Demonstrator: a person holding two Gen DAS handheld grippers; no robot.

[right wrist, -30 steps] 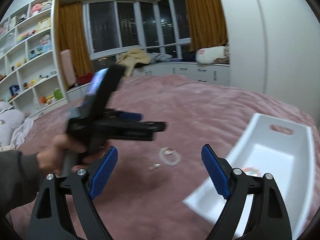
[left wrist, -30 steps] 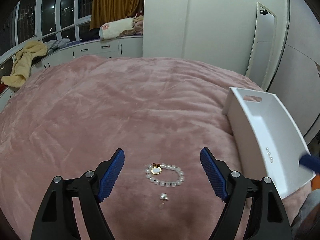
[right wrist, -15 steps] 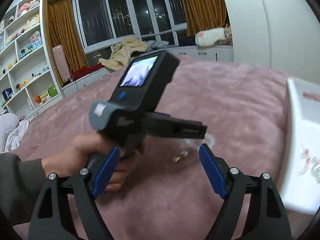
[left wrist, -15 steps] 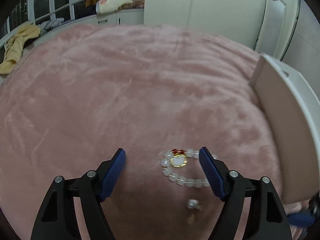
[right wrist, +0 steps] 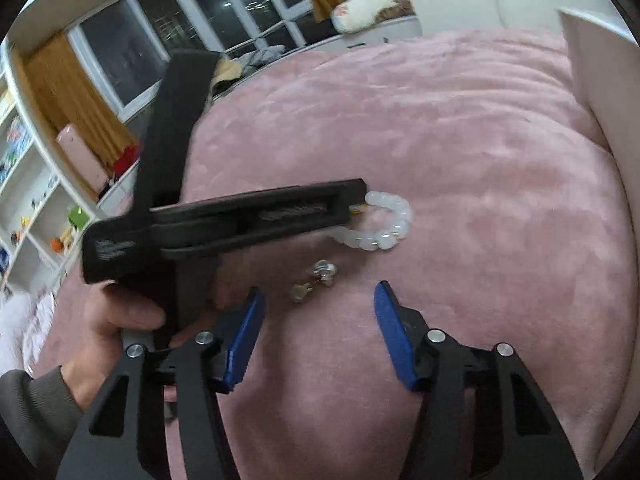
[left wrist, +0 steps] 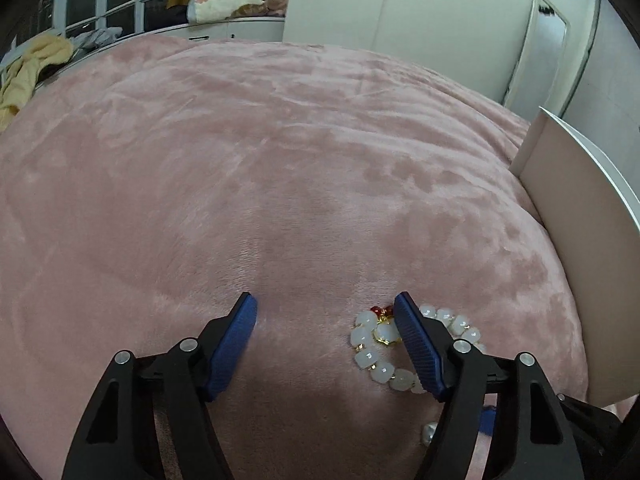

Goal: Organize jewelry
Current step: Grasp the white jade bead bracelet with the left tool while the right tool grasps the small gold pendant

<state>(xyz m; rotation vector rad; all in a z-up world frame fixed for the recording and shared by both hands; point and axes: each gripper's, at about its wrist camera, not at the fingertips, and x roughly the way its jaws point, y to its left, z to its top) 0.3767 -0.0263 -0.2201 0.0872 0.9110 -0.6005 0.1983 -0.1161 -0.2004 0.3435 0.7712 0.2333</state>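
**Where the two wrist cams are looking**

Both are fisheyes riding on the handheld grippers, looking forward past their own blue fingers (left wrist: 236, 344) and angled down at the pink bed blanket (left wrist: 280, 168).

The left wrist view sits low and close to the blanket, facing the white wardrobe wall, with the bead bracelet (left wrist: 376, 354) right by its right-hand finger.

The right wrist view looks in from the side toward the windows (right wrist: 128, 52) and shelves (right wrist: 28, 200), and catches the left gripper (right wrist: 352, 208) itself.

Shared bits: the bracelet (right wrist: 384, 224), the little pearl earring (left wrist: 429, 434) (right wrist: 325, 272), the blanket and the white tray's edge (left wrist: 580, 216) (right wrist: 588, 80).
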